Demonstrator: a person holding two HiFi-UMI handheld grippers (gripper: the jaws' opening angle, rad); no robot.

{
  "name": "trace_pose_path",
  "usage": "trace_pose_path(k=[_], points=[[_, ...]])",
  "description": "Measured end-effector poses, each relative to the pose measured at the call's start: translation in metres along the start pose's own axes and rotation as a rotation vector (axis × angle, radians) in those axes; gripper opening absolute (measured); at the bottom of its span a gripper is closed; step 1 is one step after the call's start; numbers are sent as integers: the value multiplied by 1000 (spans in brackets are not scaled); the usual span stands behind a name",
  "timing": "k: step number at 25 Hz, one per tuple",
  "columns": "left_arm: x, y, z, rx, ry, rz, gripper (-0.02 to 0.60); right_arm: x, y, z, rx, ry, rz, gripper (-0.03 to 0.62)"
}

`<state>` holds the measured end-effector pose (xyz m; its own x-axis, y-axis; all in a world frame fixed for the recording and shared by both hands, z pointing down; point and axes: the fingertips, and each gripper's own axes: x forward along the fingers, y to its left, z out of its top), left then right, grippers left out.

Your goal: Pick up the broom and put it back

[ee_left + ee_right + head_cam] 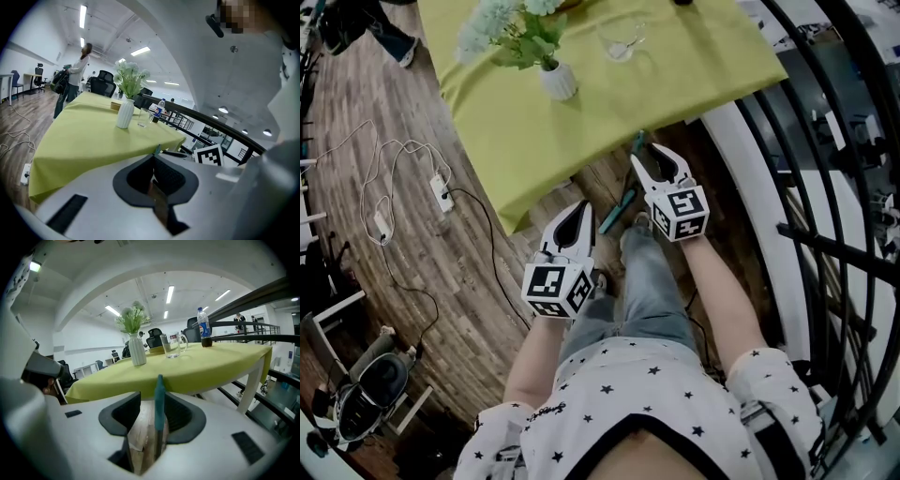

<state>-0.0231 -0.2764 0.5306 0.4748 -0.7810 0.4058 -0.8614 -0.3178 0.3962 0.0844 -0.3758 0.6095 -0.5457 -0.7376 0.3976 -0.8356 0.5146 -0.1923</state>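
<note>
The broom shows as a thin teal handle (623,202) leaning by the table's near edge, its lower end down at the floor by my feet. My right gripper (658,161) is open with the handle (159,399) standing upright between its pads, close to the right pad and clear of the left one. My left gripper (579,211) hangs lower and to the left, shut, with nothing in it. In the left gripper view its pads (168,178) meet at the tip, and the teal handle's top (157,150) peeks up just beyond them.
A table with a yellow-green cloth (675,75) carries a white vase of flowers (558,80), a glass (623,42) and a bottle (202,329). A black railing (825,234) runs along the right. A power strip and cables (441,192) lie on the wooden floor at left.
</note>
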Motion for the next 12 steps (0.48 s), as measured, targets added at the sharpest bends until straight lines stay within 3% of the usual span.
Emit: trace_pose_path(k=[12], points=[[9, 4, -4, -16, 13, 15, 11, 28, -14, -12, -17, 51, 5, 150]])
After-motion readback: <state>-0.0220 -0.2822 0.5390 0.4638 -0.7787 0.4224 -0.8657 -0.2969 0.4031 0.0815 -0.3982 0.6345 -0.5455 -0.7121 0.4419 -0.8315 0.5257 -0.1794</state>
